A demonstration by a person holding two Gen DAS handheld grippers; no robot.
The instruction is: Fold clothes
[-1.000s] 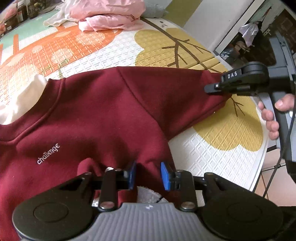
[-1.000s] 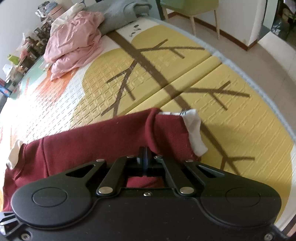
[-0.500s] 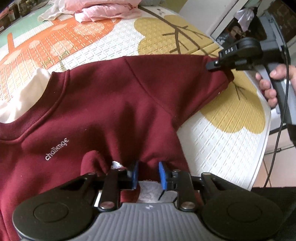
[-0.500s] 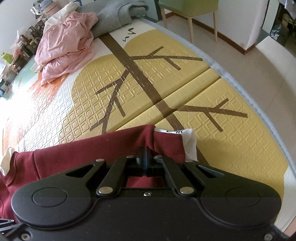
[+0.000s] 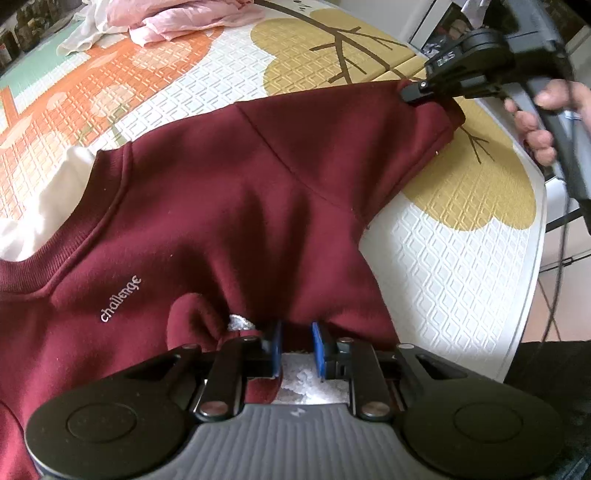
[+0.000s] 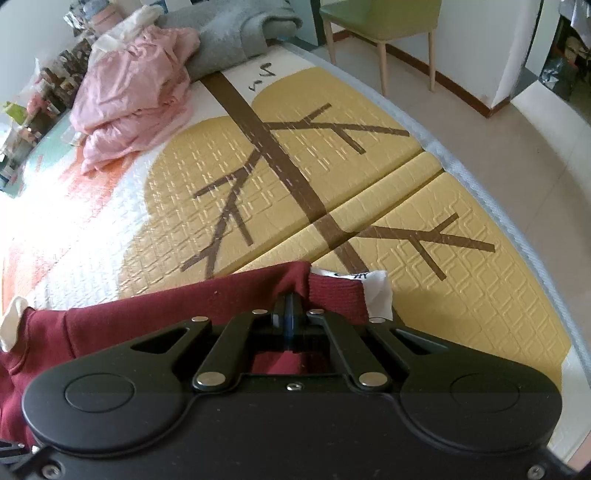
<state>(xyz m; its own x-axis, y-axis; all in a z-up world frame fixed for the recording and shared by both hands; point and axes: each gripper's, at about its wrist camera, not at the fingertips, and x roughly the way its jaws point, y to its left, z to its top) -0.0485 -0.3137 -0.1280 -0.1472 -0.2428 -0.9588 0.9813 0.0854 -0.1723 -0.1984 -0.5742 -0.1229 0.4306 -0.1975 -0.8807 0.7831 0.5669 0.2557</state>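
Left tongs (image 5: 296, 345): blue pads apart, a narrow gap between them; a bunched fold of the sweatshirt's lower edge sits in that gap, but whether the pads grip it I cannot tell.
Right tongs (image 6: 289, 320): clenched on the cuff end of the sleeve (image 6: 334, 295), pads pressed together with fabric between; seen also from the left wrist view at (image 5: 415, 92), held by a hand (image 5: 546, 122).
Sweatshirt (image 5: 207, 221): maroon, front up, small white "challenge" lettering on the chest; lies spread on the mat, sleeve stretched out toward the right tongs.
Label (image 6: 376, 295): white tag sticking out at the cuff, just beside the right tongs.
White garment (image 5: 48, 199): lies under the collar of the sweatshirt, touching it.
Mat (image 6: 369, 184): padded, quilted texture, yellow tree shapes with brown branches, orange and white areas.
Pink garment (image 6: 129, 107): crumpled heap at the far side of the mat, well apart from the sweatshirt.
Grey garment (image 6: 229, 40): beside the pink garment, touching it.
Chair (image 6: 384, 22): green seat, pale wooden legs, on the floor beyond the mat.
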